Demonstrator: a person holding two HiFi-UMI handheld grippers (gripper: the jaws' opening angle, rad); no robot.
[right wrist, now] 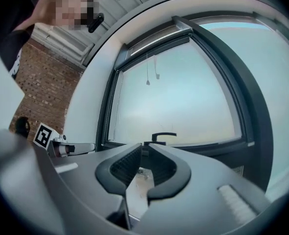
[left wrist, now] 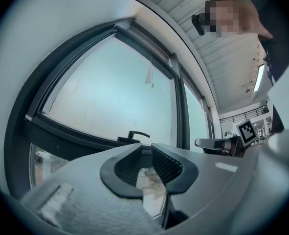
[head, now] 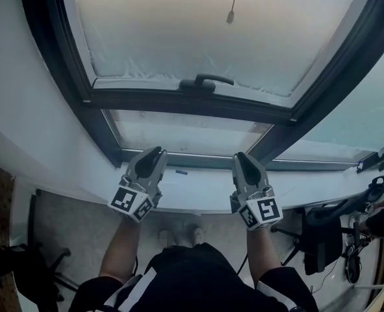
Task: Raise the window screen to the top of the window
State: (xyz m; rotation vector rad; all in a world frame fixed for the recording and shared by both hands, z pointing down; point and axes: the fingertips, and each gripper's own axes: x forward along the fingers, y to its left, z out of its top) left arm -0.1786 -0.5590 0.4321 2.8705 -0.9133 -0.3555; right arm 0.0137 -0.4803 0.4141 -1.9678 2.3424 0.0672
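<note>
Daylight comes hazy through the window [head: 179,103], and both tools sit low in front of it, side by side above the white sill [head: 198,197] and well apart from each other. The left gripper [head: 155,152] has its jaws only a narrow way apart. Its own view shows nothing between the ribbed pads, only the sill and the lower pane beyond them. The right gripper [head: 242,156] is much the same, with a slim gap between the jaws and nothing in it. Neither one touches the dark frame or the black handle [head: 203,80] on the crossbar of the sash. The window screen [right wrist: 156,38] appears only as a pale strip along the top of the frame in the right gripper view, too small to be sure of. Two thin pull cords [right wrist: 157,75] hang down from there in front of the upper pane.
</note>
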